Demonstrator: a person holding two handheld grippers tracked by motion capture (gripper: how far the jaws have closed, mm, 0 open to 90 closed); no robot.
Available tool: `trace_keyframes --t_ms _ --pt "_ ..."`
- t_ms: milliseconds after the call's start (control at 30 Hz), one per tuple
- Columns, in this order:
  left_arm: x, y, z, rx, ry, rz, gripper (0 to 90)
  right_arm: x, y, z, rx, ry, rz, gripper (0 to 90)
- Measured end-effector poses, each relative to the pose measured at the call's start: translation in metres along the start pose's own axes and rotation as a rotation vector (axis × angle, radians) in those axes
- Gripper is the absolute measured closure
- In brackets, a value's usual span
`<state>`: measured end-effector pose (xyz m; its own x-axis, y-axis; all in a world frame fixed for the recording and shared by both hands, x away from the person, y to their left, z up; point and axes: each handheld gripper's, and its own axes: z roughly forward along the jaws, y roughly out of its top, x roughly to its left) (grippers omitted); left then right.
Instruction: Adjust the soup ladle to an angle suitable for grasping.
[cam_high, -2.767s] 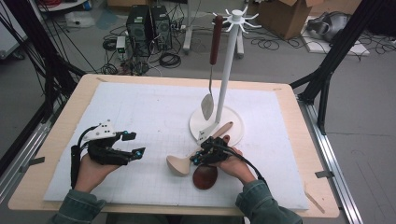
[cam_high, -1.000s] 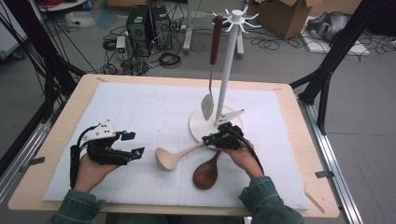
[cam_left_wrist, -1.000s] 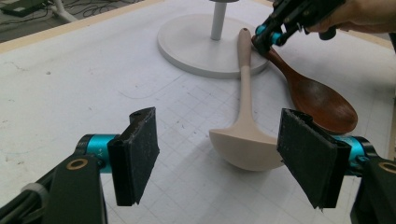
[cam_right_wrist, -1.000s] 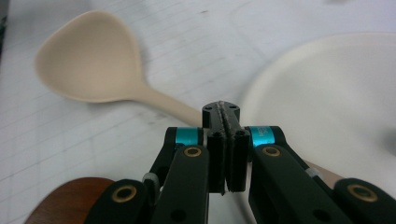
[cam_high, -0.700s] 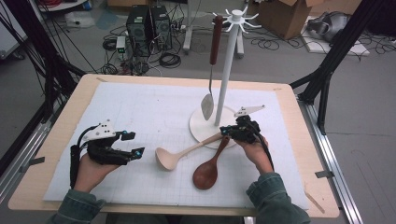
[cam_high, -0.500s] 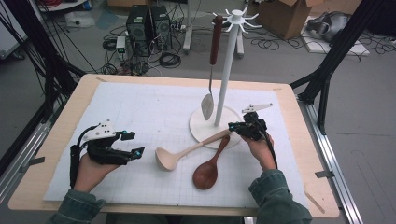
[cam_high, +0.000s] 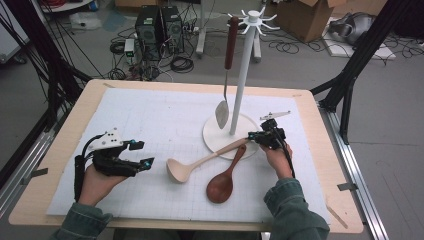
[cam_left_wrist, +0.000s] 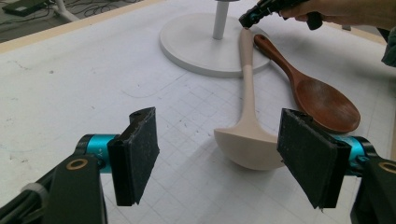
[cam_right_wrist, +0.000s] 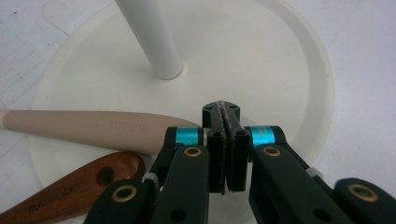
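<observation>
A beige ladle (cam_high: 200, 162) and a dark brown wooden spoon (cam_high: 223, 181) lie on the white mat, their handle ends resting on the round base (cam_high: 214, 137) of a white rack. My right gripper (cam_high: 252, 136) is shut with nothing between its jaws, and its tip hovers over the base just past the two handle ends. In the right gripper view the closed jaws (cam_right_wrist: 226, 112) sit beside the ladle handle (cam_right_wrist: 93, 128) and above the spoon handle (cam_right_wrist: 70, 191). My left gripper (cam_high: 145, 156) rests at the left, open (cam_left_wrist: 219, 158) and empty, facing the ladle bowl (cam_left_wrist: 250, 144).
The rack's pole (cam_high: 244, 75) rises from the base, and a spatula (cam_high: 226, 65) with a brown handle hangs from one of its top hooks, its blade near the base. The table's wooden edge (cam_high: 320, 125) runs close on the right.
My right gripper has slid right and farther away along the two handles to their ends by the rack base. The ladle now lies flatter, with its bowl further left. The left hand has not moved.
</observation>
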<state>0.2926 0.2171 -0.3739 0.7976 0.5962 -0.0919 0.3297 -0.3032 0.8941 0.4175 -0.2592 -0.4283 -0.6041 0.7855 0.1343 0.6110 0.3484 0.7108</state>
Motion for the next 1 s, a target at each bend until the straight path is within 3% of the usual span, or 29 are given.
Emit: trace_keyframes --t_ms 133,1000 --pt "0.0 0.0 0.0 0.002 -0.002 0.001 29.4 0.0 0.0 0.002 -0.004 0.008 0.016 89.8" --pt "-0.001 0.001 0.002 0.014 -0.003 0.014 29.7 0.037 0.01 0.016 0.021 0.112 -0.072 89.8"
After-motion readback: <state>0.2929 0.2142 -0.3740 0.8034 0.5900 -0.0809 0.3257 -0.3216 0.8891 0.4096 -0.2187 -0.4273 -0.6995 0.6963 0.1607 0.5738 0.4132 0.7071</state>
